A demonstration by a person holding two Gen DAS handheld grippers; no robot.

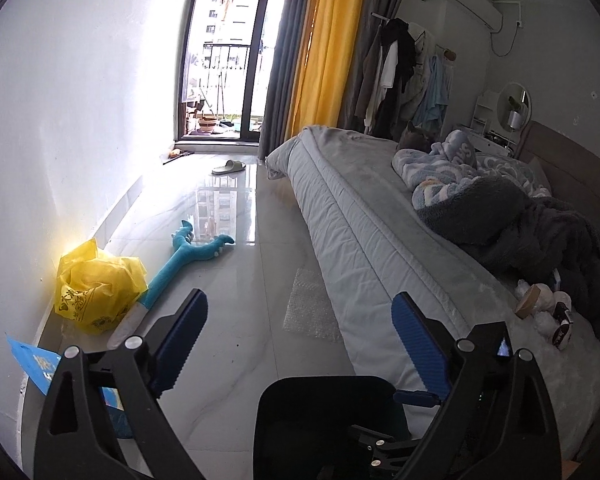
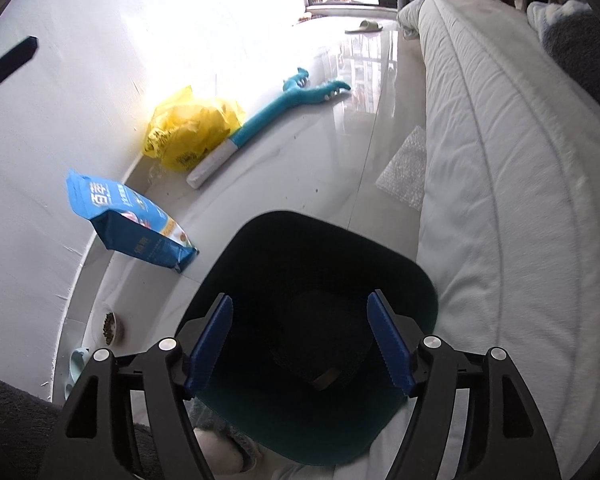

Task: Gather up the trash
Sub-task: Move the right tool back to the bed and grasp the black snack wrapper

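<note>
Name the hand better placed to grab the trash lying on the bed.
Probably left: the left gripper has open jaws, and its view shows the crumpled tissues on the bed just right of them. The right gripper hangs over the bin.

glossy pale floor, bed, bright balcony door

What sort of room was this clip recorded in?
Most likely a lived-in bedroom: a bed with rumpled blankets, clothes on a rack beside yellow curtains, and a balcony door. A dark bin stands by the bed.
</note>
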